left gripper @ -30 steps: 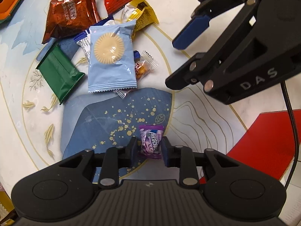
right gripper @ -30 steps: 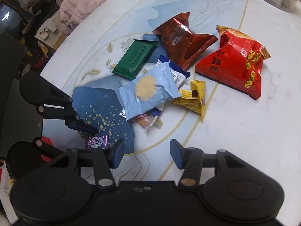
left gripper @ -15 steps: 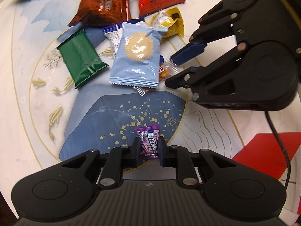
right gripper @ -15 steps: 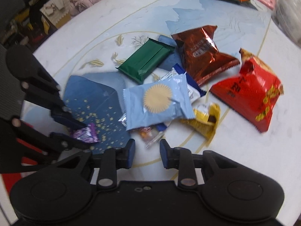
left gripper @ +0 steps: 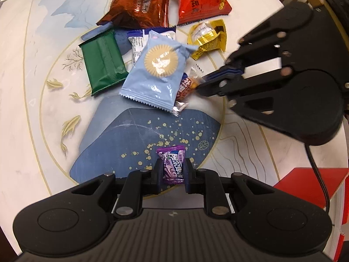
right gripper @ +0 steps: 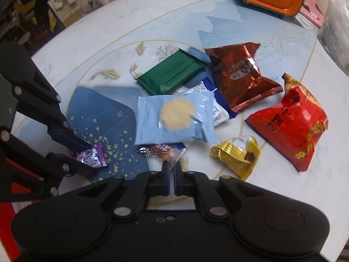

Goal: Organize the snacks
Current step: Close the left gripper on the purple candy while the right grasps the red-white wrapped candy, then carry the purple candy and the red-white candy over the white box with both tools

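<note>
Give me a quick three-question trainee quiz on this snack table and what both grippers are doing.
1. True or false: the left gripper is shut on the purple candy.
2. Which packet partly covers the clear-wrapped candy? A green packet; B light blue biscuit packet; C yellow packet.
3. What does the right gripper pinch?
Key: 1 true; 2 B; 3 the clear-wrapped candy's wrapper end.

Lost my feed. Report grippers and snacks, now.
Left gripper shut on purple candy. Right gripper just closed on clear-wrapped candy tail. Light blue packet overlaps that candy.
</note>
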`<act>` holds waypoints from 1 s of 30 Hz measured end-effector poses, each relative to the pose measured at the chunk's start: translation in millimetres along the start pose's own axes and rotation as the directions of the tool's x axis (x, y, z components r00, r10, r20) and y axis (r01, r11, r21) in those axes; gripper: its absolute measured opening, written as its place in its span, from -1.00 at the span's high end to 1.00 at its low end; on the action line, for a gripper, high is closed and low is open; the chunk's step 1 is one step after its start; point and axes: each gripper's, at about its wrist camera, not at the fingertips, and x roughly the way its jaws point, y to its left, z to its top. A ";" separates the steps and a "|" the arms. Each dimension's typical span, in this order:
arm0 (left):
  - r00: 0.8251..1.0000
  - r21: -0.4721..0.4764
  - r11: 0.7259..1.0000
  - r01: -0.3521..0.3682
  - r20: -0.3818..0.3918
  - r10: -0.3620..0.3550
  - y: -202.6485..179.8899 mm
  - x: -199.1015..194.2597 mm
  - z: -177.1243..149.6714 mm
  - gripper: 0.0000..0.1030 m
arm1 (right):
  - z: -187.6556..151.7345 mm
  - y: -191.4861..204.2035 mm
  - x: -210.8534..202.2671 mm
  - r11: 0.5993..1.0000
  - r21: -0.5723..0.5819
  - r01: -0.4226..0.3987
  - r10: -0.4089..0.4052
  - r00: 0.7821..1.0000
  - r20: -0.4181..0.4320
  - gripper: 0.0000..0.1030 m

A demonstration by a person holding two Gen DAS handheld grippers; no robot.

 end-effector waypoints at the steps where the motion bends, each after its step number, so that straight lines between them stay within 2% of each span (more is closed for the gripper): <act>1: 1.000 -0.006 1.000 0.000 0.005 0.000 2.4 -2.3 -1.3 0.65 | -2.1 -1.5 -4.6 1.000 0.011 -0.004 0.004 1.000 0.010 0.98; 12: 0.995 -0.112 0.994 0.016 0.095 -0.005 23.3 -45.0 -3.8 0.65 | -14.2 -8.8 -62.0 0.998 0.066 -0.022 0.015 0.994 0.112 0.98; 20: 0.982 -0.150 0.988 0.048 0.190 -0.019 20.3 -83.3 -5.8 0.65 | -24.6 -0.1 -113.1 0.994 0.106 -0.033 0.012 0.982 0.189 0.98; 24: 0.973 -0.142 0.988 0.057 0.231 -0.023 12.6 -106.9 -18.0 0.65 | -33.3 14.1 -140.3 0.993 0.113 -0.032 0.006 0.974 0.227 0.98; 30: 0.963 -0.106 0.992 0.062 0.266 -0.032 -5.7 -139.5 -53.1 0.65 | -50.7 45.5 -179.9 0.992 0.120 -0.031 -0.002 0.963 0.269 0.98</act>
